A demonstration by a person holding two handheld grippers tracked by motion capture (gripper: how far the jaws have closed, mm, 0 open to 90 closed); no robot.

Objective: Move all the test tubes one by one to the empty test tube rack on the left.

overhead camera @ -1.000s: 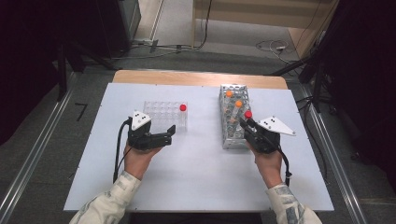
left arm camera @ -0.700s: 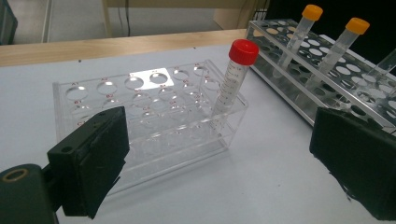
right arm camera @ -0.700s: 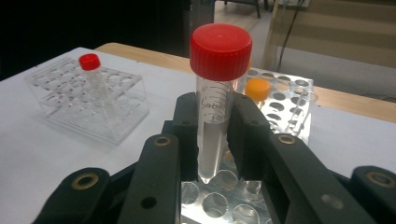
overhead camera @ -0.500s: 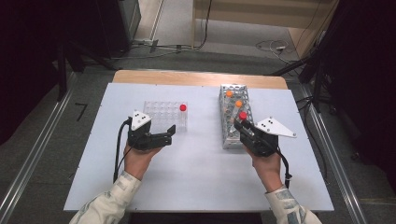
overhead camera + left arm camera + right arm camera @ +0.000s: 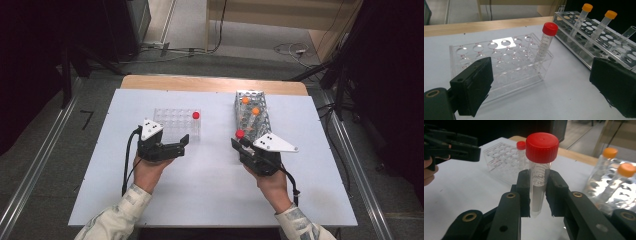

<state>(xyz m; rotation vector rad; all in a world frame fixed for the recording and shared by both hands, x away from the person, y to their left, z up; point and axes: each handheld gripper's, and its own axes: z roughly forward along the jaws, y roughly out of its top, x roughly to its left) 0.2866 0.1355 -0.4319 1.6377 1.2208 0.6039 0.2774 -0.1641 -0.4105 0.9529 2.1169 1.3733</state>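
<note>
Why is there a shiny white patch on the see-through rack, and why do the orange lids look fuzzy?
Left gripper view: lamp glare on the clear plastic tube rack. Right gripper view: focus sits on the held red-capped clear tube, so the orange-capped tubes behind blur.

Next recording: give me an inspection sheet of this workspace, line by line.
Surface: white table, bare in front.
Job's things: red-capped tube in the right hand-held gripper; clear rack holding another red-capped tube; metal rack with two orange-capped tubes.
Clutter: nothing seen.
Grippers: right shut on its tube; left hand-held gripper open, beside the clear rack.
Cables: one trails from each gripper; more on the floor.
Surroundings: dark, floor rails.
</note>
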